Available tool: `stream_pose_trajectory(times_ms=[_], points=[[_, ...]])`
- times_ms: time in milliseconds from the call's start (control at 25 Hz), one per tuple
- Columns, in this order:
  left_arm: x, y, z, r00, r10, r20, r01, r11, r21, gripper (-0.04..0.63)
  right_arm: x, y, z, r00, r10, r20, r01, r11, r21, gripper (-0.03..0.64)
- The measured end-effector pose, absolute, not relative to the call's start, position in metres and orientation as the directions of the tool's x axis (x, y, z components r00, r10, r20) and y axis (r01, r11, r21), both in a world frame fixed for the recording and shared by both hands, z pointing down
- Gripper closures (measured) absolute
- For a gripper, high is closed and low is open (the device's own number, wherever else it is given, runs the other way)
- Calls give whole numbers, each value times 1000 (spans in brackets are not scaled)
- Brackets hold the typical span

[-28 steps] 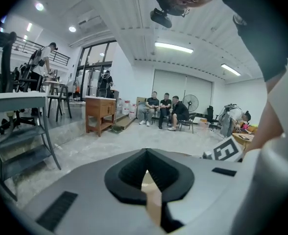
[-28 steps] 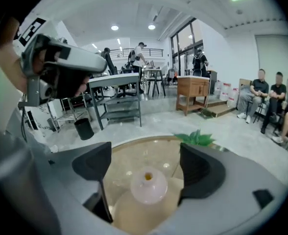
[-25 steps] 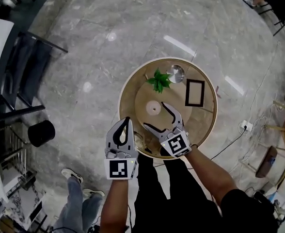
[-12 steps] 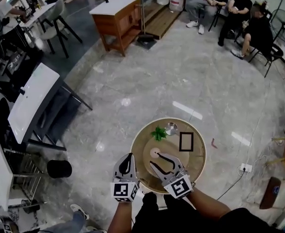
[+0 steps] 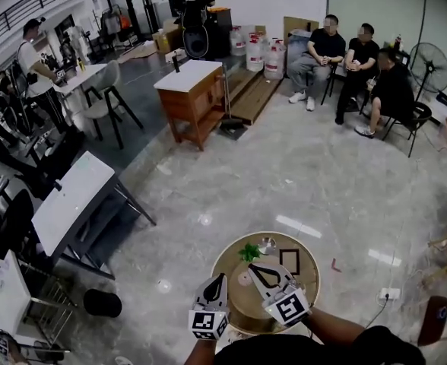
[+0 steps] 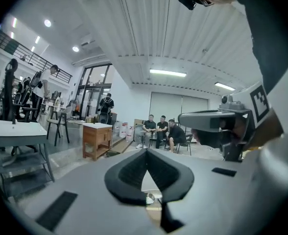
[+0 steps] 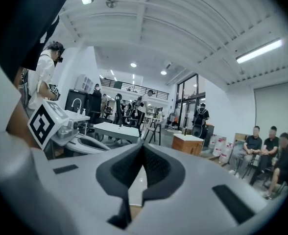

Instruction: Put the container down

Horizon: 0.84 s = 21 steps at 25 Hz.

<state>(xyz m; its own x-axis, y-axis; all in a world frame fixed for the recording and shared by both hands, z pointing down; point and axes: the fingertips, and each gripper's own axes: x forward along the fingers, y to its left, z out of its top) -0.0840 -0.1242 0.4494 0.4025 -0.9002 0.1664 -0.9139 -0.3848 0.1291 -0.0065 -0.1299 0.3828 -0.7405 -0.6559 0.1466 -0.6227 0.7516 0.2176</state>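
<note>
A round wooden table (image 5: 307, 276) stands just ahead of me, low in the head view. A small silver metal container (image 5: 267, 243) sits on its far side, next to a green plant (image 5: 248, 252) and a black frame (image 5: 290, 261). Nearer me lies a small white round piece (image 5: 244, 278). My right gripper (image 5: 252, 268) (image 7: 142, 146) hovers over the table's near half, shut, with nothing between its pads. At the table's near left edge my left gripper (image 5: 219, 277) (image 6: 146, 152) is also shut and empty. Neither gripper touches the container.
Three people sit on chairs (image 5: 360, 67) at the back right beside a standing fan (image 5: 430, 61). A wooden counter (image 5: 189, 90) stands in the middle distance, a white table (image 5: 71, 200) and a black stool (image 5: 102, 303) to the left. A socket with cable (image 5: 389, 293) lies right of the table.
The right gripper's jaws have gone from wide open to shut. The head view has swung up from the table top to take in the whole room; both grippers stay over the table's near edge.
</note>
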Motion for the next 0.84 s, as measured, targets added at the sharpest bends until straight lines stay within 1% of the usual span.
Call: stream_pose_trajectory(times_ms=[120,280,400,560,640,840], points=[[-66,-126,433,433,-891,139,-898,-414,145,600,12,-129,369,-708,-698,113,-664,711,232,618],[-49,-145,390,486,-871,72,-874,-484,42,600,23,-133,349,-677,-734,51,-707,669,229,618],[-46,-151,370,500,-863,67,-866,-501,7,600,23,-136,338,-673,-740,-1,-722,656,219,618],[-49,-147,361,488,-870,64,-872,-489,6,600,30,-135,330,-649,-761,-11,-747,634,201,618],[-51,-143,363,480,-875,62,-877,-481,1,600,34,-133,331,-637,-771,12,-752,625,211,618],[-55,-136,376,462,-884,73,-887,-462,16,600,45,-135,357,-618,-786,15,-773,611,167,618]])
